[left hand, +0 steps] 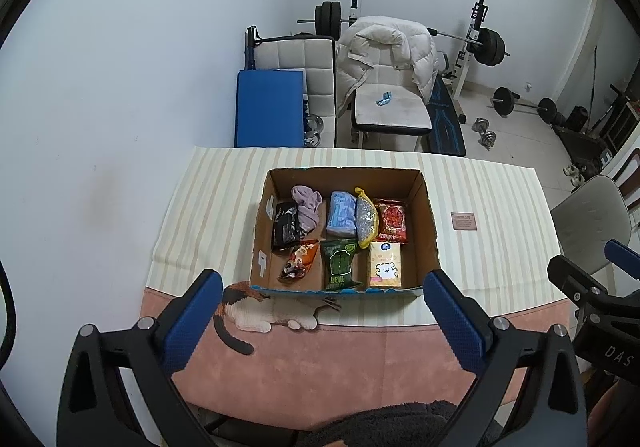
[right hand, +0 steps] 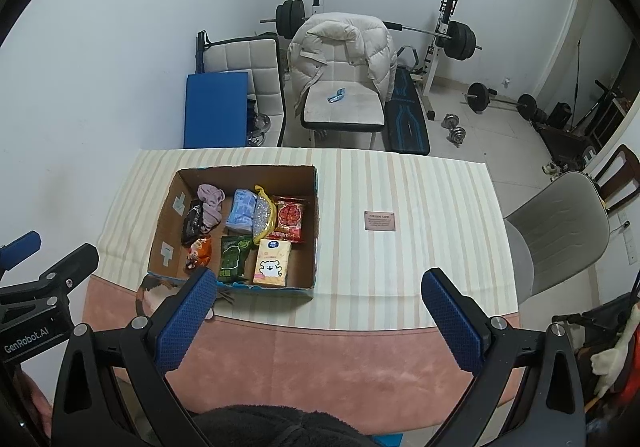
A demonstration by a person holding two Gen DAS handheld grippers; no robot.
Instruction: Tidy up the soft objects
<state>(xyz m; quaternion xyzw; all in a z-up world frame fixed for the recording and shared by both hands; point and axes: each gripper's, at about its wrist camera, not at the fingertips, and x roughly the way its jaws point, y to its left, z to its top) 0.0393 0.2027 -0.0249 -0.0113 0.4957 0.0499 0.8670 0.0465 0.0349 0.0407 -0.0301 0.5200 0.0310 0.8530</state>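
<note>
Both spread wide and empty: left gripper [left hand: 322,311] and right gripper [right hand: 318,311], short of the open brown cardboard box [left hand: 427,223].

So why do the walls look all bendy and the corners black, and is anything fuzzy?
Left wrist view: the fisheye lens bows the wall and table edge, and its round rim blacks the corners. Right wrist view: same bending and black corners; the cardboard box looks sharp, light is soft and even, no strong glare.

Soft packets [left hand: 342,261] and cloth [left hand: 306,207] fill cardboard box [left hand: 428,223].
</note>
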